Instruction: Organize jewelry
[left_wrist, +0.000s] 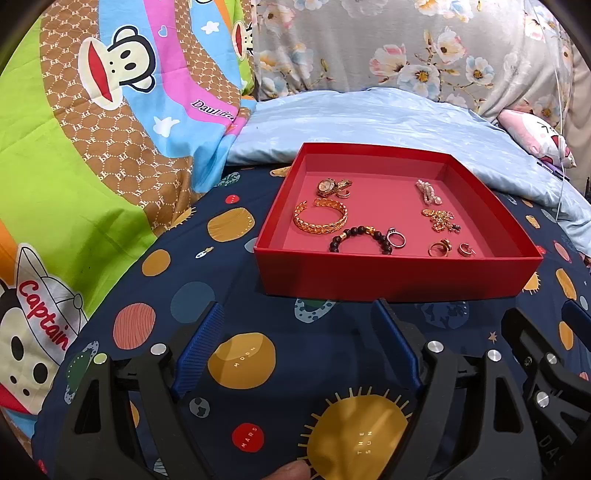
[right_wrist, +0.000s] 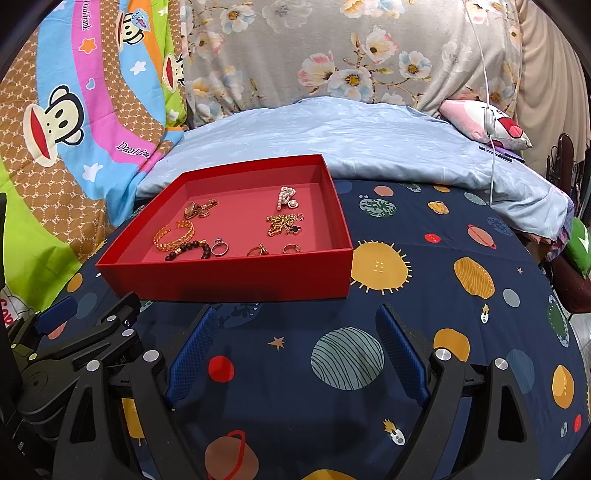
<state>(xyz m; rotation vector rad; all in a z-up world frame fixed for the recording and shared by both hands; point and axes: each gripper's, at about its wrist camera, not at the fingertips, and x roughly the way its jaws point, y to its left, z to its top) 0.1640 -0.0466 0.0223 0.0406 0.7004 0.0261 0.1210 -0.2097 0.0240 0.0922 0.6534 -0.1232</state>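
A shallow red box (left_wrist: 399, 271) sits on a navy planet-print sheet; it also shows in the right wrist view (right_wrist: 229, 275). Inside lie a gold cuff bracelet (left_wrist: 320, 220), a gold watch (left_wrist: 332, 187), a dark bead bracelet (left_wrist: 360, 238), a silver ring (left_wrist: 396, 238), a pearl piece (left_wrist: 428, 192), a gold chain cluster (left_wrist: 439, 219) and two small gold rings (left_wrist: 441, 249). My left gripper (left_wrist: 299, 314) is open and empty, just in front of the box. My right gripper (right_wrist: 297, 317) is open and empty, near the box's front right corner.
A light blue quilt (left_wrist: 369, 122) lies behind the box. A bright cartoon-monkey blanket (left_wrist: 92, 122) rises at the left, floral fabric (right_wrist: 332, 51) at the back. A pink-white pillow (right_wrist: 487, 123) and a white cable (right_wrist: 491, 147) are at the far right.
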